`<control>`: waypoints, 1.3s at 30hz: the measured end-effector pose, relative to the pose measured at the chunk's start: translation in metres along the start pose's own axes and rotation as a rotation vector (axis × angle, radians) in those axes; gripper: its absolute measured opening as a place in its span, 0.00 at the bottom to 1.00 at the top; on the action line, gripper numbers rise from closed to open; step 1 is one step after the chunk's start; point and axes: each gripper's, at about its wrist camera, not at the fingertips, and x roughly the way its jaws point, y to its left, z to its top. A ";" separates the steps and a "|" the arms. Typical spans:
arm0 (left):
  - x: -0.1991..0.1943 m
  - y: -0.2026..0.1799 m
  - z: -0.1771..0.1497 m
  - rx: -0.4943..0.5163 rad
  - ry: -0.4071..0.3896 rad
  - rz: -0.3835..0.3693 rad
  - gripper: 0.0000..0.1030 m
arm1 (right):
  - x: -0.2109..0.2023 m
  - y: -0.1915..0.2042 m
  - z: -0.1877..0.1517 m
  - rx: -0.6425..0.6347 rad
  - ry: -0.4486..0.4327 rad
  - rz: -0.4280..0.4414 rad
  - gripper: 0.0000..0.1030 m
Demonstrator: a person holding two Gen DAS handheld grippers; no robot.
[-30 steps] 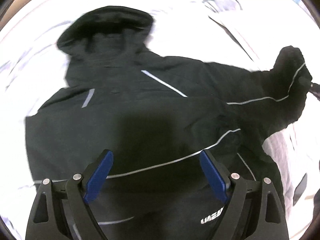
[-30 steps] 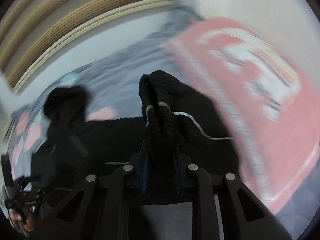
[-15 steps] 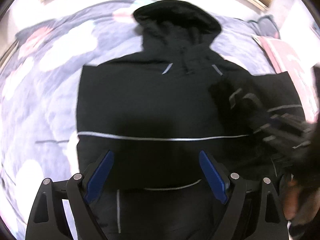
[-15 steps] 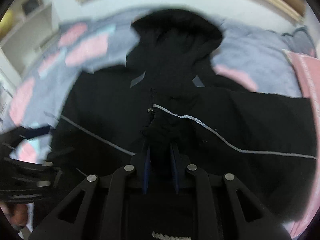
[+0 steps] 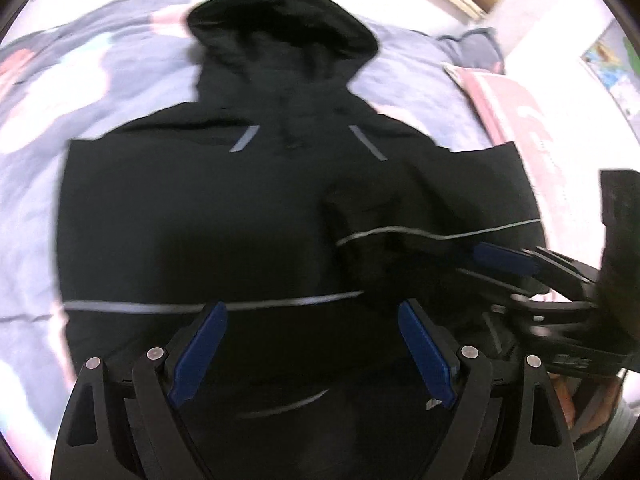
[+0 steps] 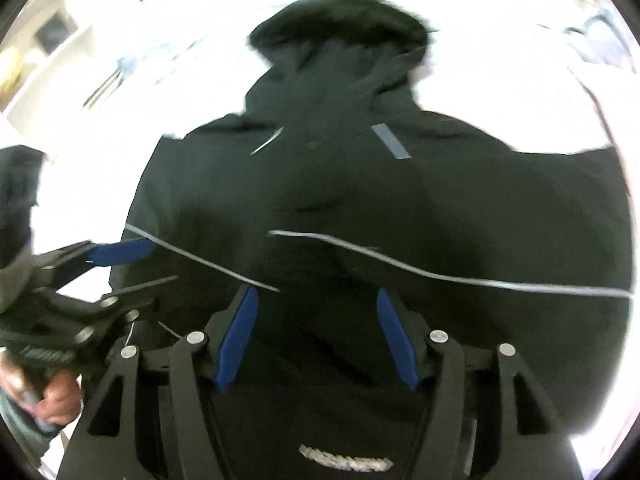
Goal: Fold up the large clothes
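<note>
The black jacket (image 5: 192,216) lay flat on the bed (image 5: 408,76), hood (image 5: 280,20) at the far end, its right sleeve (image 5: 400,232) folded in across the body. The left gripper (image 5: 312,352) hovered over the lower part of the jacket, jaws spread wide and empty. The right gripper (image 6: 316,336) hung above the folded sleeve, jaws released with nothing between them. A pink pillow (image 5: 520,120) lay just beside the jacket's right edge.
</note>
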 end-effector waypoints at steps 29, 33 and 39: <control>-0.070 0.060 0.018 -0.125 -0.215 0.146 0.20 | -0.027 -0.084 0.005 0.169 -0.008 -0.170 0.63; -0.064 0.122 -0.019 -0.246 -0.081 0.156 0.20 | 0.006 -0.070 0.011 0.150 0.054 -0.171 0.63; -0.013 0.140 -0.047 -0.263 0.036 0.252 0.30 | 0.080 -0.049 0.014 0.076 0.199 -0.300 0.83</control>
